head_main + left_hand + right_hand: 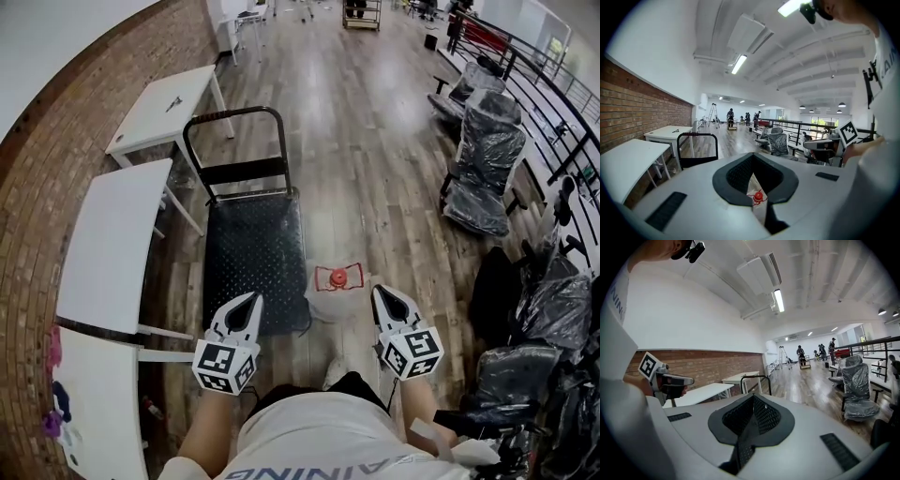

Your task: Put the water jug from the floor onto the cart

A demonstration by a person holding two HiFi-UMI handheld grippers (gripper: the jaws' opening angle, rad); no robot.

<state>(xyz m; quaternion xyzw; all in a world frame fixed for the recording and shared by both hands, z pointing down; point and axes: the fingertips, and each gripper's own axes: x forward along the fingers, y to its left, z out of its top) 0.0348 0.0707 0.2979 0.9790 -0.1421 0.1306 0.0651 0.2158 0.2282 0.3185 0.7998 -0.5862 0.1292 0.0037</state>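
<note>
The water jug [337,281] stands upright on the wooden floor [375,141], red cap on top, just beside the near right corner of the cart [251,253]; whether it touches the deck's edge I cannot tell; the black deck is bare, with its handle hoop at the far end. The left gripper [247,302] hangs over the deck's near end, to the left of the jug and a little nearer; its jaws stand a narrow slit apart with nothing between them, and the red cap shows through that slit further off. The right gripper [384,295] hangs to the right of the jug, near it but apart from it, its jaws closed together on nothing. So the jug sits between the two and neither touches it; I judge this to be the reach, with lift and placing not yet begun. Next, I reckon, both jaws must open wide; each gripper then has to come down and in on the jug's neck or sides; a smooth, likely heavy jug wants a firm two-sided hold before the short carry left onto the deck. White tables [112,244] line the brick wall on the left; wrapped chairs [483,159] stand well off to the right.
</note>
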